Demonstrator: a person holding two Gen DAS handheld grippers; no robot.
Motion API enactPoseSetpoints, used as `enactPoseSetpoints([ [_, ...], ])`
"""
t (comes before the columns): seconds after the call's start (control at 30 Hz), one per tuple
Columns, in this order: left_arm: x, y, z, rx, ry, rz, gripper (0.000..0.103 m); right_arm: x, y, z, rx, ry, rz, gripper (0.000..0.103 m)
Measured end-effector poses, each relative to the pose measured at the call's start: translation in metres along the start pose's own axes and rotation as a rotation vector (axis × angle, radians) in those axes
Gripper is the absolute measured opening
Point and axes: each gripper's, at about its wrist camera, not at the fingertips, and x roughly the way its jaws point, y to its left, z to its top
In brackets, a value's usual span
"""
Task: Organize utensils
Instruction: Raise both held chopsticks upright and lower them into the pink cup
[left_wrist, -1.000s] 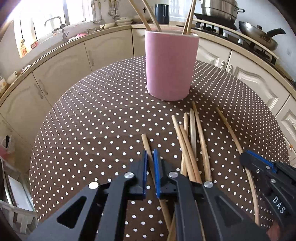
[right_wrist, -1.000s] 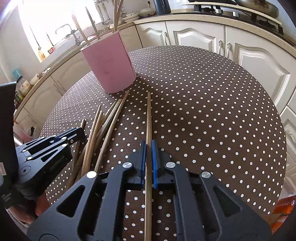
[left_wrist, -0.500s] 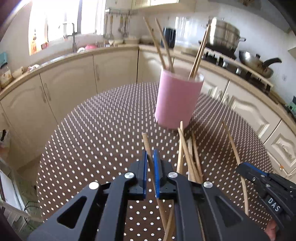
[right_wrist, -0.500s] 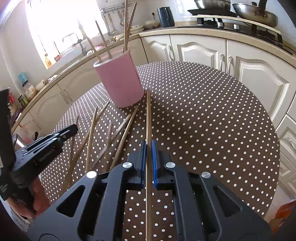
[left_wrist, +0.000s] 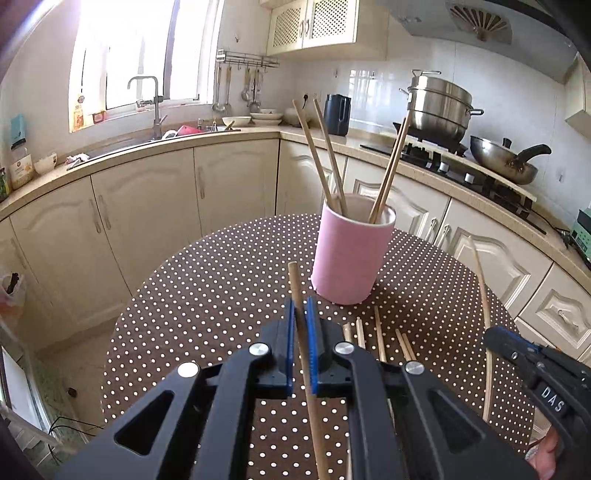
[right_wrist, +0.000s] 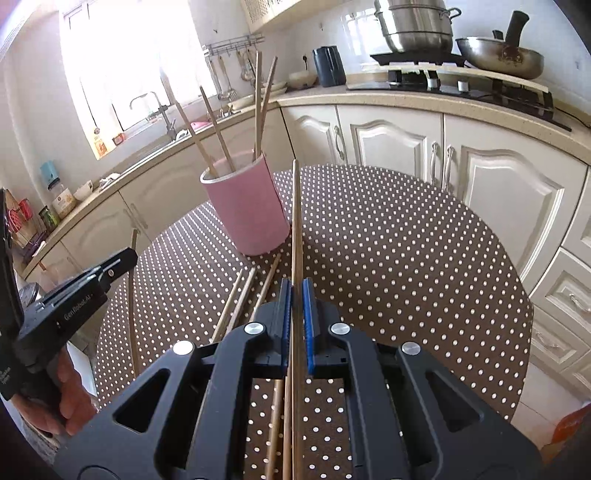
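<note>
A: Progress? Four chopsticks stand in the pink holder (left_wrist: 351, 254), far middle of the dotted surface (left_wrist: 207, 295). Several loose chopsticks (right_wrist: 236, 299) lie flat just near of it.

B: Grippers?

A: Left gripper (left_wrist: 300, 332) clamped on one chopstick (left_wrist: 295, 291), tip pointing at the holder's left side. Right gripper (right_wrist: 294, 310) clamped on a longer chopstick (right_wrist: 294, 221), tip just right of the holder.

B: So two in hand, the pile left?

A: Yes, maybe a third done, I'd guess.

B: Change from a second ago?

A: Both sticks were flat on the surface then. Now both are lifted clear and the views tilt up.
</note>
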Motion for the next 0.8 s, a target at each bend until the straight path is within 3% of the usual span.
enactPoseSetpoints([
  [0.8, -0.017, 0.007, 0.040, -0.034, -0.119, -0.004, 0.006, -0.020, 0.024, 0.053, -0.058, -0.145, 0.019, 0.006],
])
